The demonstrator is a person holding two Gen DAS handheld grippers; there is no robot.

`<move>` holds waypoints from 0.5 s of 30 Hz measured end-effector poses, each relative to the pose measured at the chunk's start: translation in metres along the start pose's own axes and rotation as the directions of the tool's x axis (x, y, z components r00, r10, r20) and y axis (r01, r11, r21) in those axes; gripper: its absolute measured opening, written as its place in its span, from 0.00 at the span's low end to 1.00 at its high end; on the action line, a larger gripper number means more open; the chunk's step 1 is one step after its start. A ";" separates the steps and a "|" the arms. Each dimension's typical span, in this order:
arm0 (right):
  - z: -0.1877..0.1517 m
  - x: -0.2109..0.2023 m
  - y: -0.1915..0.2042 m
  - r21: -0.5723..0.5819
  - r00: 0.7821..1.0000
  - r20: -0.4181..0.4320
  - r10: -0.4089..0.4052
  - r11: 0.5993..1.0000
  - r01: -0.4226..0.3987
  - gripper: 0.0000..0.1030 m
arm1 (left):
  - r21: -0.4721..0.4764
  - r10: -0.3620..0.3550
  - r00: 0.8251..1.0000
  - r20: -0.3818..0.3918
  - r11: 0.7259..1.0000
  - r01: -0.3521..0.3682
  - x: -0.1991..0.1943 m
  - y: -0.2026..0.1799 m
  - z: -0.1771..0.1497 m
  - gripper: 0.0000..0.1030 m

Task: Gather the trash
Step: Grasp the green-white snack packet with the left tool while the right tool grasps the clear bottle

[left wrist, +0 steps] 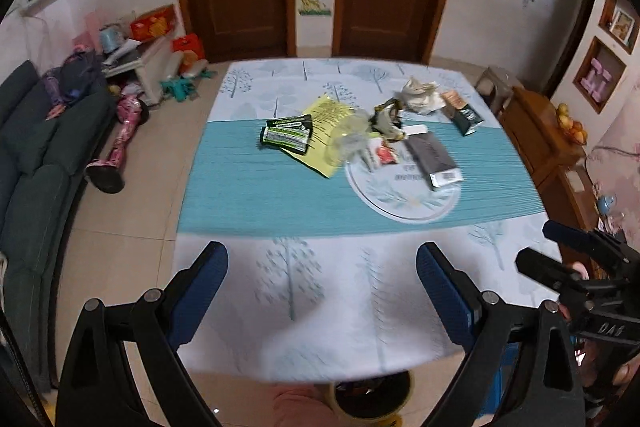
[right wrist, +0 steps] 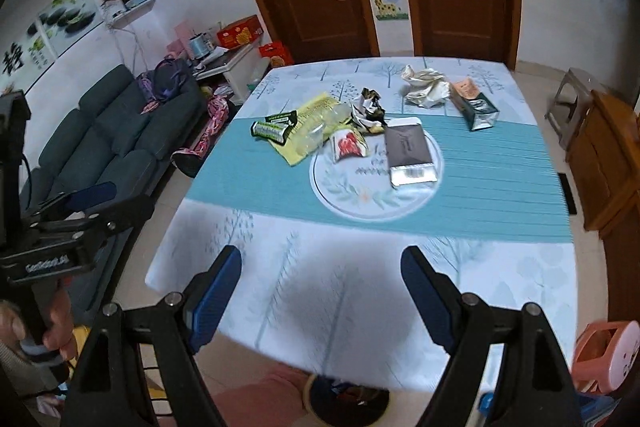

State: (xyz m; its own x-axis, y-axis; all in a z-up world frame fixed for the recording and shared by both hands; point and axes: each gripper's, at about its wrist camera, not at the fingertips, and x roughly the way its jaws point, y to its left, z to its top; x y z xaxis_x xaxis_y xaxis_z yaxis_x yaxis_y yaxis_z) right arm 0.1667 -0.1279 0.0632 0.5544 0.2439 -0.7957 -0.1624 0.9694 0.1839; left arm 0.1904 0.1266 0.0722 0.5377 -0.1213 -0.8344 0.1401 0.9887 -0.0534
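Note:
Trash lies in a loose heap mid-table, far from both grippers: a yellow wrapper [left wrist: 324, 123], green-black packets [left wrist: 286, 135], a red-and-white packet [right wrist: 349, 145], a flat grey pack [right wrist: 408, 151], crumpled paper [right wrist: 424, 87] and a dark green box [right wrist: 478, 109]. My left gripper [left wrist: 322, 287] hovers open over the table's near edge with nothing between its fingers. Beside it, my right gripper [right wrist: 322, 291] is open and holds nothing. A round bin [left wrist: 372, 395] sits on the floor under the near edge, mostly hidden by the tablecloth [left wrist: 256, 187].
A dark sofa [right wrist: 104, 143] lines the left wall, with clutter and a low white cabinet [left wrist: 154, 67] beyond it. A wooden sideboard [right wrist: 608, 163] stands on the right, with a pink stool [right wrist: 608, 347] at the near right corner. Two brown doors are behind the table.

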 end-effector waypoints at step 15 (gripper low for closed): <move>0.120 0.182 0.002 0.351 0.993 -0.119 -0.011 0.935 0.053 0.60 | 0.425 -0.032 0.963 -0.267 0.893 0.147 0.210 0.057 0.138 0.92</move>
State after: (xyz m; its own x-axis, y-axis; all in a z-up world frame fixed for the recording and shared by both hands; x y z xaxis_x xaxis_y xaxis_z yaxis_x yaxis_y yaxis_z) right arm 0.3653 -0.0785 -0.0115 0.4551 0.2281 -0.8608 0.1640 0.9286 0.3328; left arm 0.4257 0.1453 -0.0301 0.2912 -0.1245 -0.9485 0.5577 0.8277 0.0626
